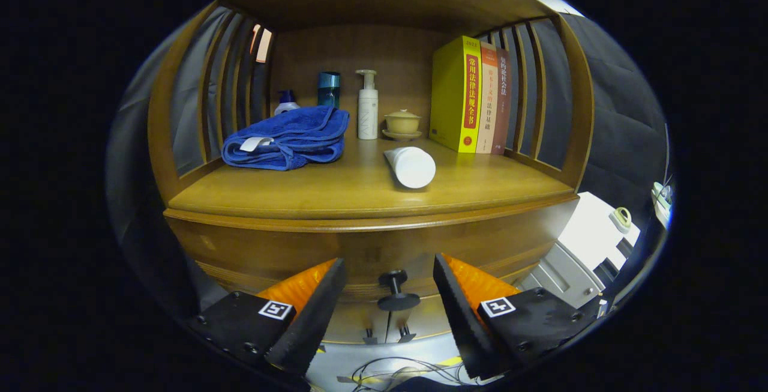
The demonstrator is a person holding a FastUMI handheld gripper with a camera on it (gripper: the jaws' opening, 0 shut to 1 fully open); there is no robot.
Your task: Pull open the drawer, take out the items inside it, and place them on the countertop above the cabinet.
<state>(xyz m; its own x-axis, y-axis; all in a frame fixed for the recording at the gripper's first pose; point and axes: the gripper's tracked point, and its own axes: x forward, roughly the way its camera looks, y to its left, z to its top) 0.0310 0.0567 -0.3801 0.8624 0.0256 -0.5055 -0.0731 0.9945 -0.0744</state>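
fingers [389,308] spread wide, holding nothing, with the drawer knob [395,290] dead centre between the tips at lower middle of frame, stem pointing straight back at us, drawer [360,254] shut.
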